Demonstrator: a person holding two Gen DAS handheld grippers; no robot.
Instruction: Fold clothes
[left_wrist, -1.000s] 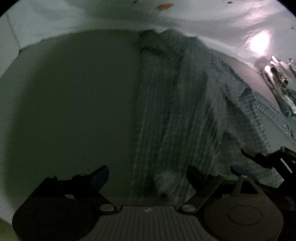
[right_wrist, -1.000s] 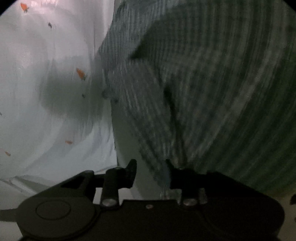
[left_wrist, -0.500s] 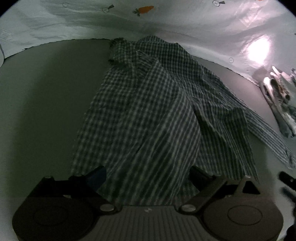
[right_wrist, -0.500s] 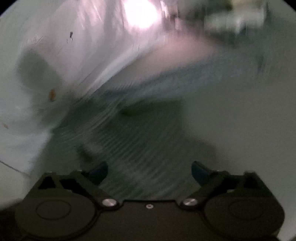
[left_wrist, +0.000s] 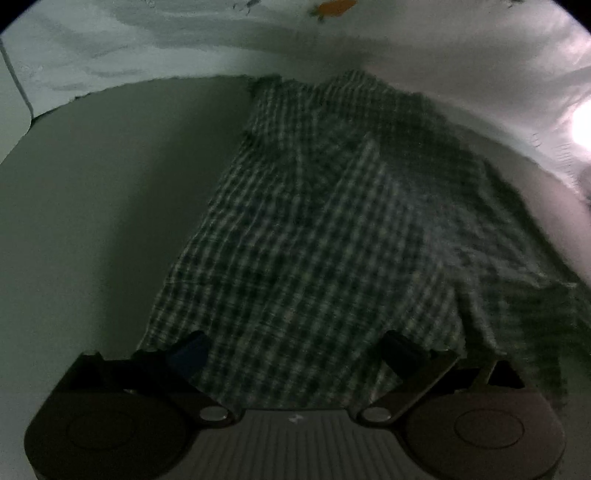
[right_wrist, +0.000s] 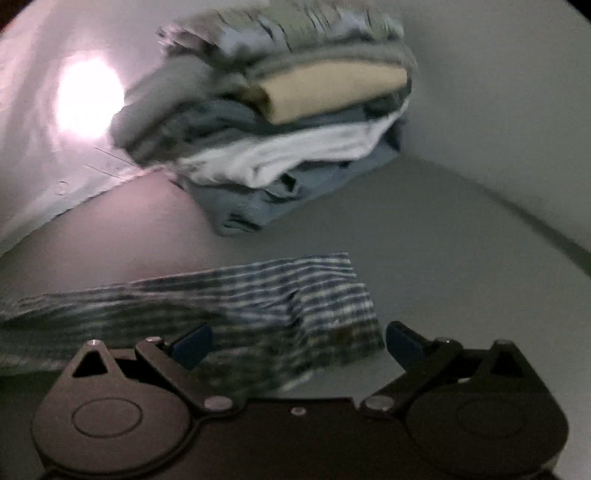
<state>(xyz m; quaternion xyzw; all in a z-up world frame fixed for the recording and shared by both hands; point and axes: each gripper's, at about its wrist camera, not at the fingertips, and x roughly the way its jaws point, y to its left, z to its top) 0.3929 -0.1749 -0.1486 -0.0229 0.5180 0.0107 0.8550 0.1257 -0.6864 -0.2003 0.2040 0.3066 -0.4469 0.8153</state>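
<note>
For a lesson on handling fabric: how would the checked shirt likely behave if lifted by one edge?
The checked shirt lies wrinkled, so it probably droops limply. Thin cloth suggests it's light. A push would likely bunch it rather than slide it.

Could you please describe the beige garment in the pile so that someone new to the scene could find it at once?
In the right wrist view, look past the checked shirt lying on the grey table to the stack of folded clothes by the bright glare. The beige garment lies near the top, its rounded fold facing the camera. It is the only warm, tan piece among grey, blue and white ones.
</note>
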